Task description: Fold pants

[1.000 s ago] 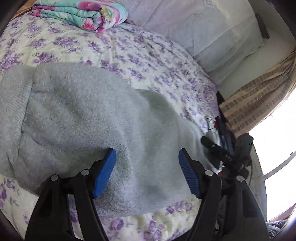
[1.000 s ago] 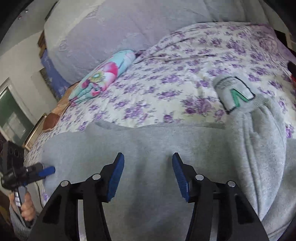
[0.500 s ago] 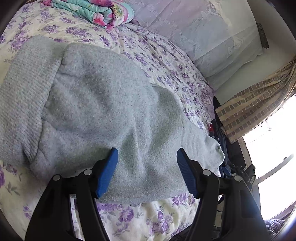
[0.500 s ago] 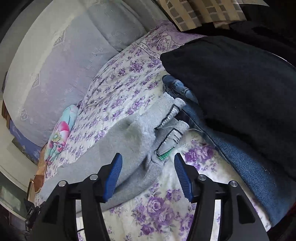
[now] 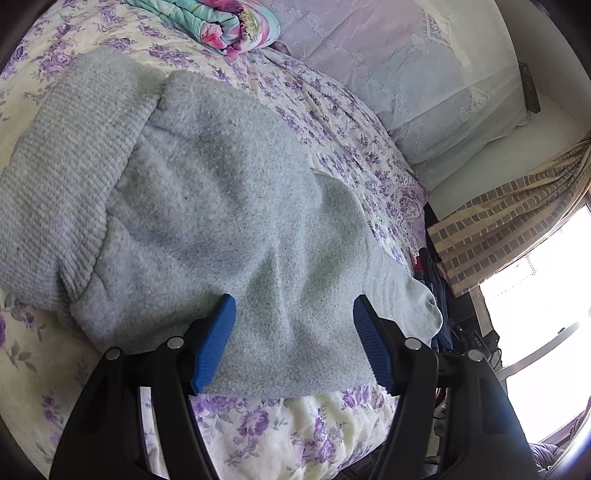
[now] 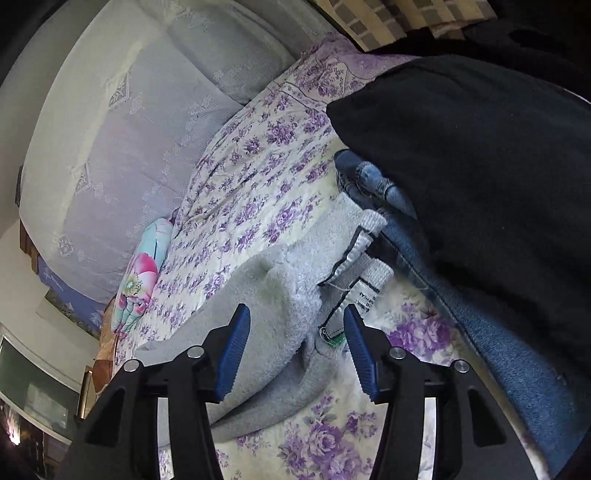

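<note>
Grey sweatpants (image 5: 207,206) lie spread across the flowered bedspread (image 5: 295,424), with a ribbed cuff (image 5: 66,177) at the left. My left gripper (image 5: 294,299) hovers open over the near edge of the leg, its blue pads clear of the cloth. In the right wrist view the pants' waistband end (image 6: 354,273) shows, with a white label and a fold of grey fleece (image 6: 269,295). My right gripper (image 6: 295,308) sits just over that fold. Its jaws are closing with the fleece lying between them, and the pads do not press on it.
A folded floral blanket (image 5: 229,22) lies near the pale pillows (image 5: 424,74) at the head of the bed. Blue jeans (image 6: 517,362) and a black garment (image 6: 480,166) are piled right beside the waistband. A checked curtain (image 5: 498,221) and a bright window are off the bed's right side.
My right gripper has swung along the pants from their middle to the waistband end beside the jeans, rolling as it went. The left gripper has edged closer over the leg.
</note>
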The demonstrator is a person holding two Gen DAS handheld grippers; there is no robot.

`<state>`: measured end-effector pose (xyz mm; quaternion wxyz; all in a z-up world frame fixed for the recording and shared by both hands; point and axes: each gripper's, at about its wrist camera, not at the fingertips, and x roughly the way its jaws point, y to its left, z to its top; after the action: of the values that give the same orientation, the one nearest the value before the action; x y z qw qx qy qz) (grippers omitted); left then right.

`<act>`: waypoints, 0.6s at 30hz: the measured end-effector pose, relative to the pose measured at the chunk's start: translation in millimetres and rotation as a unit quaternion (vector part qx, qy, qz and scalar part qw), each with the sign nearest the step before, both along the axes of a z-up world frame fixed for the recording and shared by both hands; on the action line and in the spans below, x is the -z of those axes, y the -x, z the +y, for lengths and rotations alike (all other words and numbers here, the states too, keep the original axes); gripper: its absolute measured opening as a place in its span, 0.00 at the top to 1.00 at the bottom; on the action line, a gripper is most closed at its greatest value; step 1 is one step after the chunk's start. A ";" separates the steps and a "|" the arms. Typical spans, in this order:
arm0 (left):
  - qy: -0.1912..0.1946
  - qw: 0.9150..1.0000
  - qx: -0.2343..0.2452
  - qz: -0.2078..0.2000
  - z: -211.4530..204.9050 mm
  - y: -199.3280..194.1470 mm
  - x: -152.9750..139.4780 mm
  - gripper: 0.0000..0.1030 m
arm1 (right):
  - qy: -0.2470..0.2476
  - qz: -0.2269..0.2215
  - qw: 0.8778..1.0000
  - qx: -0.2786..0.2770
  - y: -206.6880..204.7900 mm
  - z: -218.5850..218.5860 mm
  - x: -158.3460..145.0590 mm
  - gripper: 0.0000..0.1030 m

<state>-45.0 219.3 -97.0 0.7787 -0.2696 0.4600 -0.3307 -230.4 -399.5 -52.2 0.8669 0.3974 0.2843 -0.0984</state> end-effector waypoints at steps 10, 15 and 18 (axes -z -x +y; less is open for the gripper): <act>0.005 1.000 -0.002 0.011 -1.8 -4.5 -1.2 0.36 | -0.072 -0.005 0.997 -0.035 -28.2 -2.6 29.0 0.89; 0.032 0.999 -0.005 0.032 17.8 -10.6 2.7 0.36 | -0.069 -0.029 0.995 -0.059 -2.4 -3.8 -3.2 0.91; 0.046 0.998 0.003 0.044 24.2 -13.0 7.8 0.36 | -0.070 0.040 0.996 -0.044 2.1 -7.5 29.1 0.91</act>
<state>-31.9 243.5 -104.8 0.7439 -0.3178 0.4786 -0.3414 -232.5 -407.0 -81.3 0.8284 0.4401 0.3421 -0.0558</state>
